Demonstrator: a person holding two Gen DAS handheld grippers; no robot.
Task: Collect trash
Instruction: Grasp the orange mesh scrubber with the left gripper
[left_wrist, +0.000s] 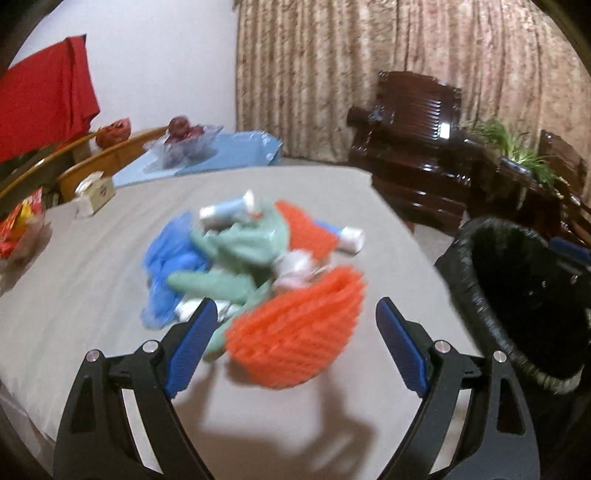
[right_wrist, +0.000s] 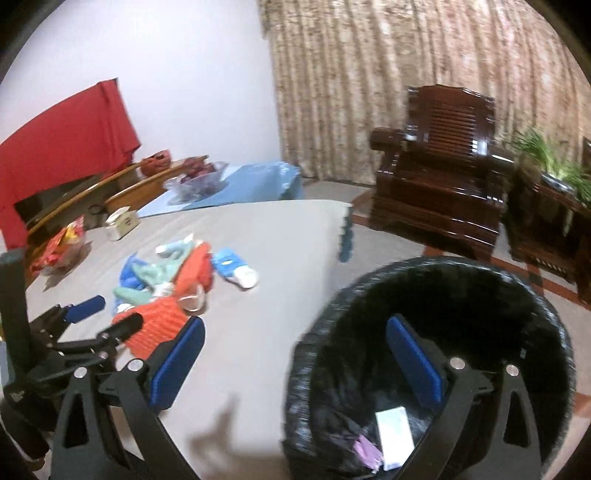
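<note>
The trash pile (left_wrist: 255, 273) is motion-blurred; the black bin (left_wrist: 517, 306) is cut off at right.

Beige curtain (left_wrist: 406, 74), dark wooden armchair (right_wrist: 439, 188)

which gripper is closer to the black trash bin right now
Right. The right gripper hangs open at the trash bin, one finger over its mouth. The left gripper, also open, faces the orange foam net in the pile on the table, with the bin off to its side.
</note>
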